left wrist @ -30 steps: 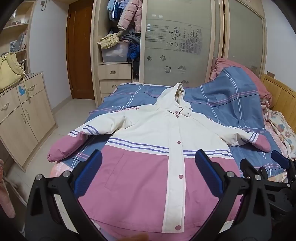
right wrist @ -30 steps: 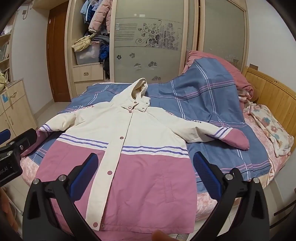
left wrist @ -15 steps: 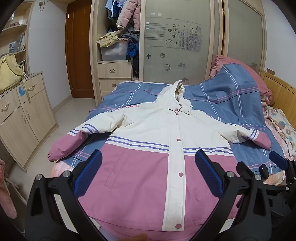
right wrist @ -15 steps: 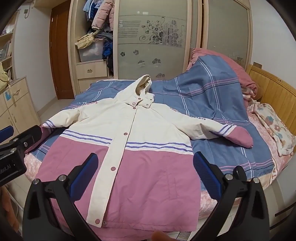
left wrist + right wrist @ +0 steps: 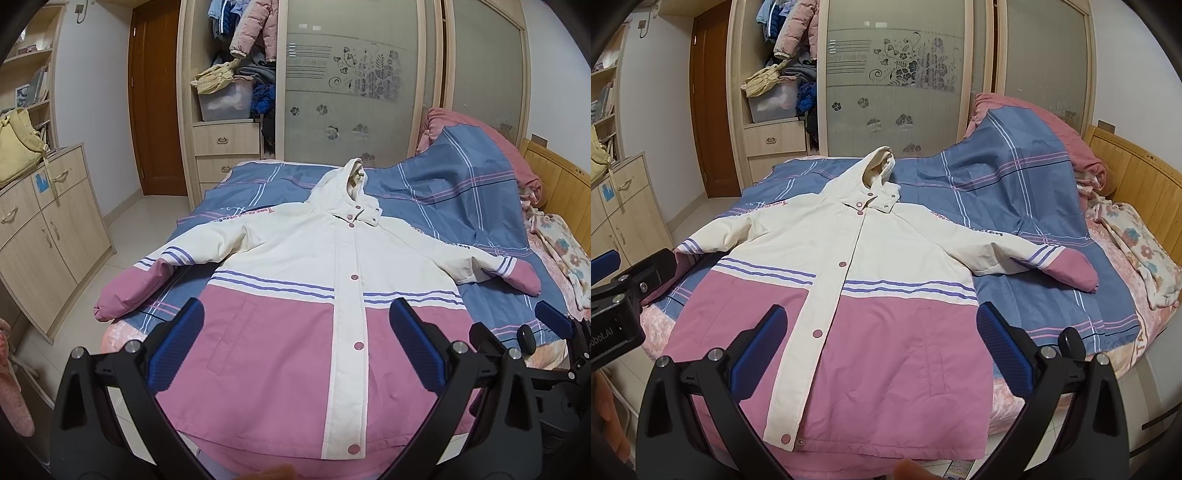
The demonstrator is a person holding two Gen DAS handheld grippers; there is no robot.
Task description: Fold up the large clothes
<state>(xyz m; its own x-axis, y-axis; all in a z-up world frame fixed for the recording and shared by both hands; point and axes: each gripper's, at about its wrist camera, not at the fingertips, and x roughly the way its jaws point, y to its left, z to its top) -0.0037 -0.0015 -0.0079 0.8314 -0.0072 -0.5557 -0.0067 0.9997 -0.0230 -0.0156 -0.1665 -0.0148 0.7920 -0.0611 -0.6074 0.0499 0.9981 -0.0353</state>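
Observation:
A cream and pink hooded jacket [image 5: 295,295] lies face up and buttoned on the bed, sleeves spread to both sides, hem at the near edge. It also shows in the right wrist view [image 5: 849,295]. My left gripper [image 5: 295,347] is open and empty, above the jacket's pink lower part. My right gripper [image 5: 881,350] is open and empty, above the lower right panel. The right gripper shows at the right edge of the left wrist view [image 5: 554,332]. The left gripper shows at the left edge of the right wrist view [image 5: 624,288].
The bed has a blue plaid cover [image 5: 461,192], heaped at the right by a wooden headboard [image 5: 561,184]. A floral cloth [image 5: 1145,251] lies at the right. A wardrobe [image 5: 229,140] stands behind, a cabinet [image 5: 44,229] with a yellow bag at the left.
Both grippers have moved slightly closer to the bed and lower over the jacket. Both stay open. The jacket has not moved.

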